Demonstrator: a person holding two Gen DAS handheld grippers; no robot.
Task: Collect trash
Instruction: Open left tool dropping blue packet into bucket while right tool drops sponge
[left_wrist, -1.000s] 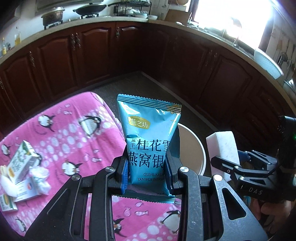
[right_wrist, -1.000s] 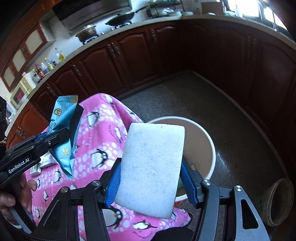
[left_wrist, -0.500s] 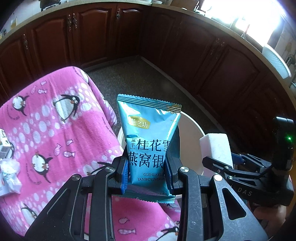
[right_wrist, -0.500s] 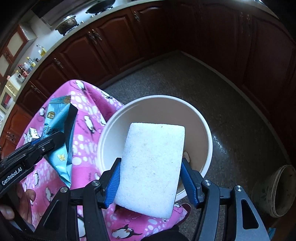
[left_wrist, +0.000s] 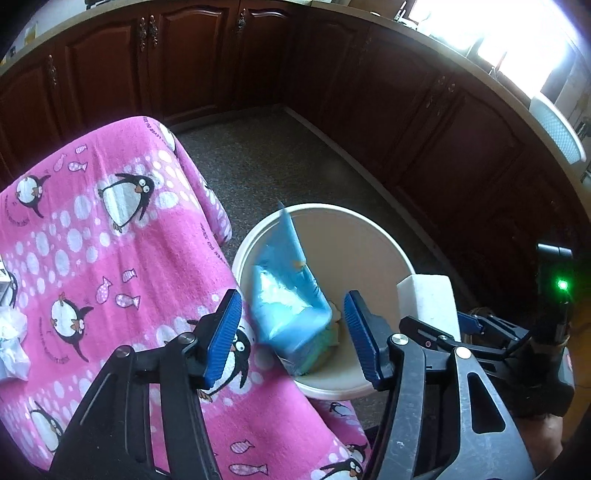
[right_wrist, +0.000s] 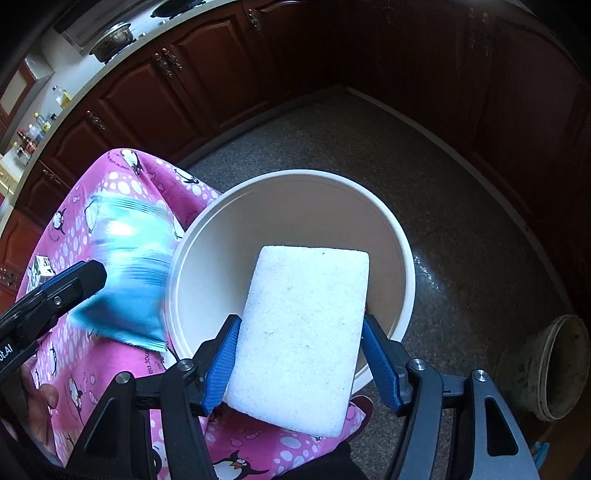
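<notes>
My left gripper (left_wrist: 293, 338) is open above the near rim of a white bucket (left_wrist: 384, 243). The blue snack packet (left_wrist: 288, 295) is loose between and beyond its pads, motion-blurred, dropping toward the bucket; in the right wrist view the packet (right_wrist: 127, 273) is blurred beside the bucket's left rim (right_wrist: 177, 266). My right gripper (right_wrist: 301, 350) is shut on a white sponge (right_wrist: 303, 332), held over the bucket's near edge. The sponge also shows in the left wrist view (left_wrist: 428, 302).
A table with a pink penguin cloth (left_wrist: 110, 258) lies left of the bucket, with crumpled tissue (left_wrist: 11, 343) and small cartons (right_wrist: 42, 266) at its far left. Dark cabinets (left_wrist: 424, 129) ring the stone floor. A dirty pot (right_wrist: 557, 369) stands on the floor at right.
My left gripper has opened and let go of the blue packet, which is falling toward the bucket. Both grippers moved closer over the bucket. The right still holds the sponge.
</notes>
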